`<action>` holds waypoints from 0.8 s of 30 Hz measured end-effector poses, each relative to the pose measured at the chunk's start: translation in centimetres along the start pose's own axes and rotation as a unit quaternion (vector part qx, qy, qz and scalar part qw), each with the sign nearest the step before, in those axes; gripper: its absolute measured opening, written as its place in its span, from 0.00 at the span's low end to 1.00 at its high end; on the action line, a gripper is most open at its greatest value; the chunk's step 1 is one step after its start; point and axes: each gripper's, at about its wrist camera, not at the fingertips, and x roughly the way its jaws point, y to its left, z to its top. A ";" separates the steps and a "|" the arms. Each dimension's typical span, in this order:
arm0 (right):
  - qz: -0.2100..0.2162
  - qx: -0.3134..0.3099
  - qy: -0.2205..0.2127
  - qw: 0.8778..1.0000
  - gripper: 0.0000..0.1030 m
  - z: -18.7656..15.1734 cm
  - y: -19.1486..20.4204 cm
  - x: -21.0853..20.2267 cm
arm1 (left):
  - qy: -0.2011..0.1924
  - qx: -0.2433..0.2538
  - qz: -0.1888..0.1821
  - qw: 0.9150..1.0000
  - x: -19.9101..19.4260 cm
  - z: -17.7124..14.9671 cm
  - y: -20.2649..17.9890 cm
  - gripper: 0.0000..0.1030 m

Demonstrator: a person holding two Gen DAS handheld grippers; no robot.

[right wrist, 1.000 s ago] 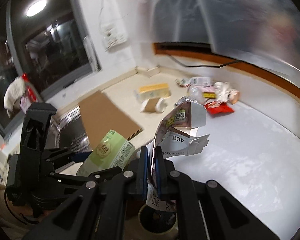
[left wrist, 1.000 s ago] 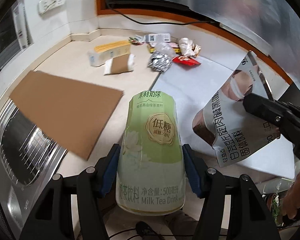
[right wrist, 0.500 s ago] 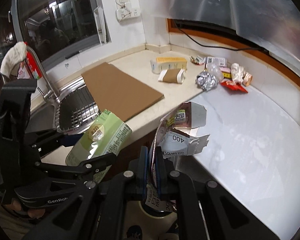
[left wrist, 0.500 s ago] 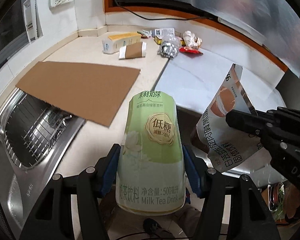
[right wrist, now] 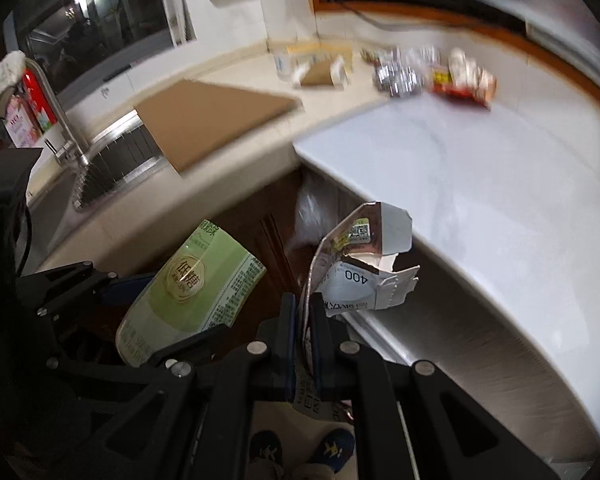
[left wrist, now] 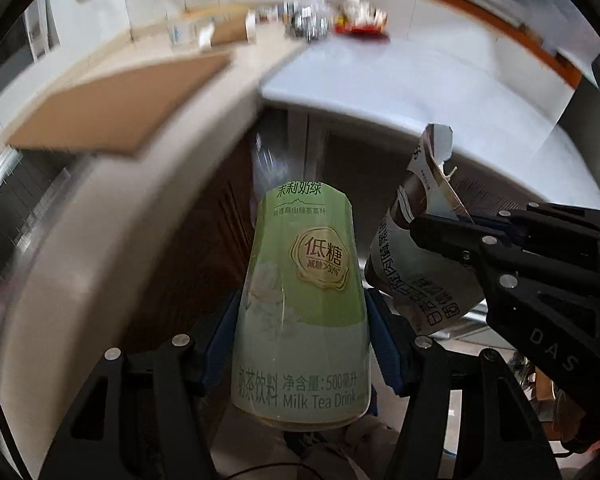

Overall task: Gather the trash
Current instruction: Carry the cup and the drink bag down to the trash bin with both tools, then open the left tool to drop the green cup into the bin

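Observation:
A green milk tea bottle sits between the blue pads of my left gripper, which is shut on it. My right gripper is shut on a torn, flattened drink carton that sticks up from its jaws. Both grippers hang side by side below the counter edge, in front of dark brown cabinet doors. In the left wrist view, the right gripper and its carton are on the right. The right wrist view shows the bottle on the left. More trash lies at the back of the counter.
A brown cardboard sheet lies on the beige counter beside a steel sink with a tap. A white worktop fills the right. A small box and a paper roll lie near the corner. A person's shoes show on the floor.
Both grippers have sunk from above the counter to below its edge, so the counter now sits high in both views. The bottle and carton stay gripped as before.

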 end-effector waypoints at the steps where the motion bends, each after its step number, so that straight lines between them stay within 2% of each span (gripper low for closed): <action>1: 0.001 0.001 0.006 1.000 0.07 -0.4 -0.4 0.7 | 0.008 -0.007 0.000 1.000 1.2 -0.4 -0.1 0.58; 5: 0.003 0.003 0.031 1.000 0.07 -2.6 -2.3 4.2 | 0.024 -0.025 0.012 0.999 5.3 -1.6 0.0 0.58; 12: 0.026 -0.006 0.047 0.999 0.07 -5.4 -3.6 9.4 | 0.030 -0.067 0.030 0.997 11.3 -3.1 1.5 0.59; 17: 0.035 -0.004 0.048 0.998 0.07 -6.5 -4.0 12.8 | 0.047 -0.053 0.032 0.997 15.3 -4.6 1.8 0.59; 24: 0.034 -0.008 0.056 0.998 0.07 -7.3 -4.3 16.1 | 0.056 -0.050 0.023 0.997 19.4 -5.0 2.7 0.60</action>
